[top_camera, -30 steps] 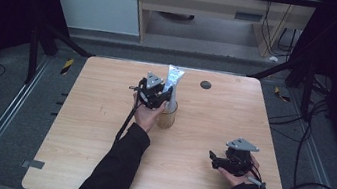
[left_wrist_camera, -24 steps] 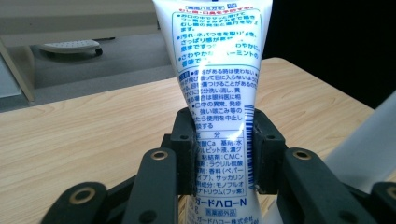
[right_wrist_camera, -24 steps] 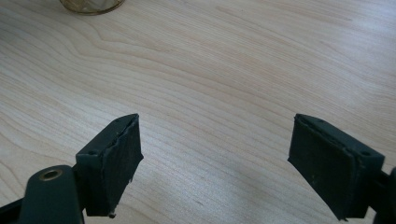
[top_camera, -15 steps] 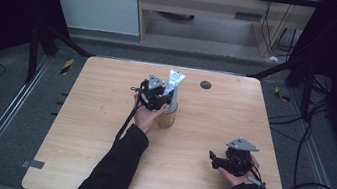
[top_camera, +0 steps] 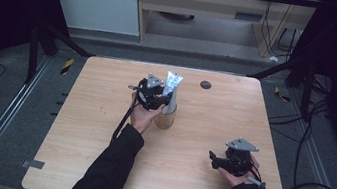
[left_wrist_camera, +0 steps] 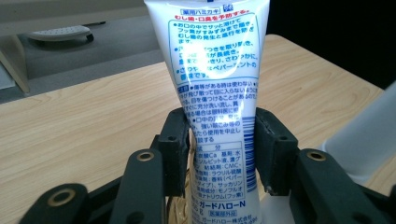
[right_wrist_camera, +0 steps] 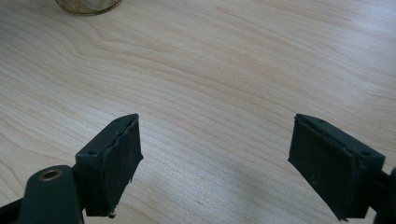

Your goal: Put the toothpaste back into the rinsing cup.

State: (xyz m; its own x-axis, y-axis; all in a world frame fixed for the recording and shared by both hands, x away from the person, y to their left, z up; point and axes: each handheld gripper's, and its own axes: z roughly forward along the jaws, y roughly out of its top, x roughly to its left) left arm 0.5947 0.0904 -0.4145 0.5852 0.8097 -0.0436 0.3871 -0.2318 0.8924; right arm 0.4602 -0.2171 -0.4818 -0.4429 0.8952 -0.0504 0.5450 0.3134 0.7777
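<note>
Here we judge the placing all but done: the toothpaste tube [left_wrist_camera: 212, 93] stands upright in the amber glass cup [top_camera: 165, 119] near the middle of the wooden table [top_camera: 95, 164], its crimped end up and leaning slightly. Our left gripper [top_camera: 155, 95] is at the tube; its jaws have just been opening, and in the left gripper view the pads flank the tube closely, the left one seeming to brush it, with a sliver of gap at the right, so we read it as let go rather than clamped. What seems left is to open a little wider and draw the left hand [top_camera: 142, 116] back without tipping the tube or the cup. Our right gripper [top_camera: 221, 161] rests in the right hand [top_camera: 238, 171] low over the near right part of the table, jaws wide apart with nothing between them and bare wood beneath. Room is generous: the cup stands well away from every edge, the wood to its left and right is bare, and a small dark disc [top_camera: 205, 84] lies near the far edge, well apart from the cup.
</note>
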